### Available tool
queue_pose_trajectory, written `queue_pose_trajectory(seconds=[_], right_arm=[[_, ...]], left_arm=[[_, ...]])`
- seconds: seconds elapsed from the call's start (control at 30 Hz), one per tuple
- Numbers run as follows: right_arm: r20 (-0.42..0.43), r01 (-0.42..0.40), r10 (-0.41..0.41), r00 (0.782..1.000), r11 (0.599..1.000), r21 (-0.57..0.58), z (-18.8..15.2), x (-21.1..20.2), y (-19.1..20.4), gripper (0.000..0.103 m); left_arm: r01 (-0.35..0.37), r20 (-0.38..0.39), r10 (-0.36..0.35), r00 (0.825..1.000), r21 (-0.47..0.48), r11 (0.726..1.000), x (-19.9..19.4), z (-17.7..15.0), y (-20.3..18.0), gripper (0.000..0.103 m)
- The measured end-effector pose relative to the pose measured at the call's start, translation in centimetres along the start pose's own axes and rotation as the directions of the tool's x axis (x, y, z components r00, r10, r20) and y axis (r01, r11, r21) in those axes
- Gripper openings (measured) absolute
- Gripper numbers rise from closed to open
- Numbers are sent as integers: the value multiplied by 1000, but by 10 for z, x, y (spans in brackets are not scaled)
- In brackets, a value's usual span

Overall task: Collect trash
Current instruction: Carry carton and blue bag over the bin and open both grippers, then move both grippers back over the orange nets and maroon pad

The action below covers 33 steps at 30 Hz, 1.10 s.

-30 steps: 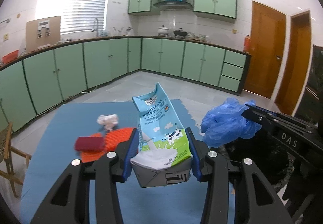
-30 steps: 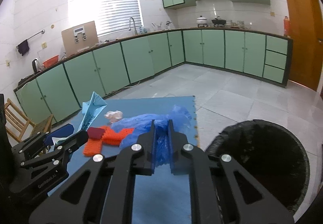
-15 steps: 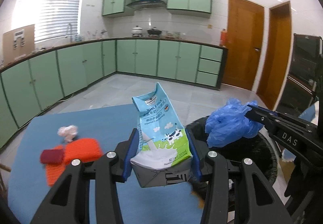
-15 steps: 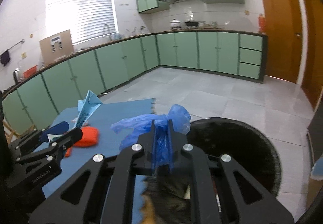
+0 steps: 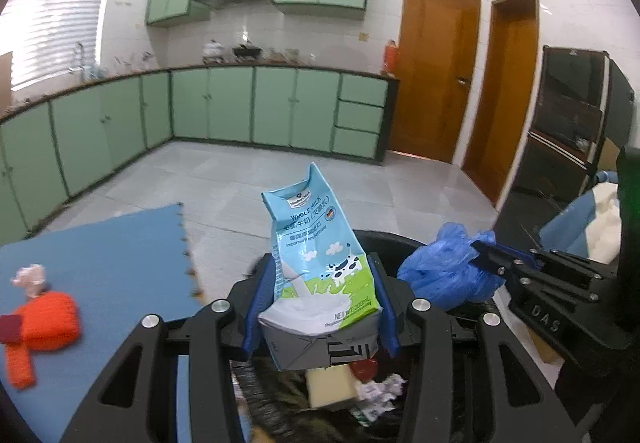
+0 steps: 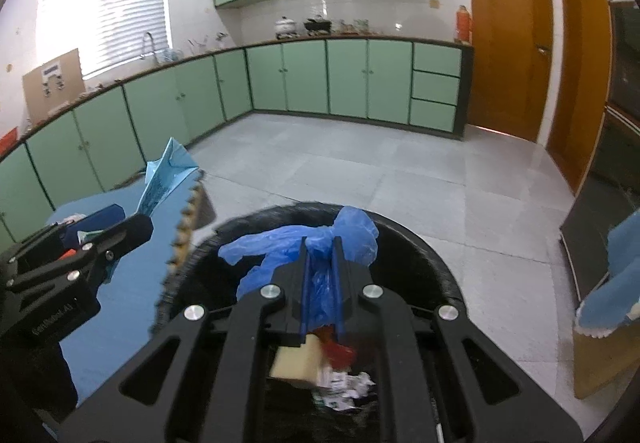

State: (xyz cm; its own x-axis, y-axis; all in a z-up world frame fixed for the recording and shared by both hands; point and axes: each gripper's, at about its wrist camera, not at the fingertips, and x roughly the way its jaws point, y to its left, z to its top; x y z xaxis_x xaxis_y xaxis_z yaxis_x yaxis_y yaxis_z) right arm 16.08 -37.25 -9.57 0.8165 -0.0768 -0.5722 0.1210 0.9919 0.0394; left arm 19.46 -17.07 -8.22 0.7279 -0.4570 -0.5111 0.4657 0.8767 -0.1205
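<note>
A light-blue milk carton (image 5: pixel 316 263) stands upright between the blue pads of my left gripper (image 5: pixel 320 283), which is shut on its lower half. It hangs over the near-left rim of a round black trash bin (image 6: pixel 432 255). My right gripper (image 6: pixel 322 247) is above the bin's middle with a crumpled blue plastic bag (image 6: pixel 320 243) between its fingers. Its jaws are opening, and the bag still fills the narrow gap and hangs there. The bag (image 5: pixel 444 275) also shows to the carton's right in the left wrist view. Inside the bin lie a pale yellow block (image 6: pixel 300 363), a red scrap and crumpled paper (image 6: pixel 348 383).
A blue floor mat (image 5: pixel 100 251) lies left of the bin with an orange knitted item (image 5: pixel 48 319), a dark red piece (image 5: pixel 8 327) and a crumpled tissue (image 5: pixel 30 275) on it. Green cabinets line the far walls. A dark appliance (image 5: pixel 576 123) and blue cloth (image 6: pixel 616 283) stand on the right.
Both grippers swung right, from over the blue mat to over the black bin, carrying the carton and the bag. The gap between the right jaws has widened slightly.
</note>
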Motion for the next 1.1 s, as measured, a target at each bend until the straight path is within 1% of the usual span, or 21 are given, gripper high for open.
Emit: queue_pose_trajectory(seconds=[0.03, 0.07, 0.1, 0.13, 0.17, 0.23, 0.3, 0.33, 0.37, 0.43, 0.57, 0.63, 0.7, 0.8, 0.9, 0.93, 1.0, 1.1], right_arm=[[-3, 5, -5, 1000, 1000, 2, -3, 1, 0, 15], [-10, 18, -18, 1000, 1000, 5, -6, 4, -4, 22], [-22, 36, -36, 999, 999, 8, -9, 7, -10, 33], [-27, 48, -47, 999, 999, 13, -12, 9, -13, 36], [-31, 59, -58, 998, 998, 18, -15, 10, -16, 37], [-42, 74, -73, 996, 997, 32, -21, 10, -22, 46], [-36, 92, -91, 995, 995, 45, -23, 6, -20, 75], [-25, 99, -98, 995, 994, 51, -24, 2, -18, 81], [-13, 107, -106, 994, 993, 50, -25, -2, -14, 89], [0, 109, -109, 994, 993, 39, -27, -8, -4, 91], [8, 47, -47, 999, 998, 30, -21, -17, 28, 94], [14, 12, -12, 1000, 1000, 14, -19, -20, 48, 95], [16, -22, 22, 1000, 1000, -1, -17, -21, 69, 95], [16, -85, 85, 996, 996, -22, -16, -18, 109, 95], [6, -132, 132, 991, 991, -38, -12, -13, 144, 95], [5, -152, 152, 988, 987, -47, -12, -11, 159, 95], [4, -181, 182, 983, 981, -71, -14, -7, 185, 95], [-6, -213, 213, 977, 972, -100, -15, -1, 220, 95]], left_arm=[[8, -9, -8, 1000, -5, 1000, 3, -2, -2, 46], [27, -18, -27, 999, -16, 999, 7, -3, -3, 49], [47, -30, -47, 998, -29, 998, 12, -3, -4, 56], [47, -32, -48, 998, -34, 998, 15, -2, -7, 66], [49, -30, -50, 998, -37, 998, 15, -2, -6, 66], [53, -28, -54, 998, -33, 998, 12, -2, -4, 68], [36, -17, -37, 999, -33, 999, 5, -3, 3, 70], [29, -15, -29, 999, -36, 999, 4, 0, 7, 71], [17, -12, -18, 1000, -41, 999, 1, 1, 10, 72], [-12, -4, 12, 1000, -52, 999, -11, -1, 23, 75], [-86, 11, 87, 996, -65, 994, -40, -6, 54, 79], [-137, 16, 139, 990, -79, 987, -57, -11, 75, 80], [-173, 17, 176, 984, -96, 980, -71, -15, 91, 80], [-261, 19, 266, 964, -123, 957, -98, -27, 125, 80], [-332, 17, 337, 941, -135, 934, -118, -35, 154, 80], [-365, 13, 370, 929, -140, 921, -126, -41, 166, 80], [-411, -1, 416, 910, -159, 898, -137, -50, 188, 80], [-460, -17, 465, 885, -185, 868, -153, -62, 217, 80]])
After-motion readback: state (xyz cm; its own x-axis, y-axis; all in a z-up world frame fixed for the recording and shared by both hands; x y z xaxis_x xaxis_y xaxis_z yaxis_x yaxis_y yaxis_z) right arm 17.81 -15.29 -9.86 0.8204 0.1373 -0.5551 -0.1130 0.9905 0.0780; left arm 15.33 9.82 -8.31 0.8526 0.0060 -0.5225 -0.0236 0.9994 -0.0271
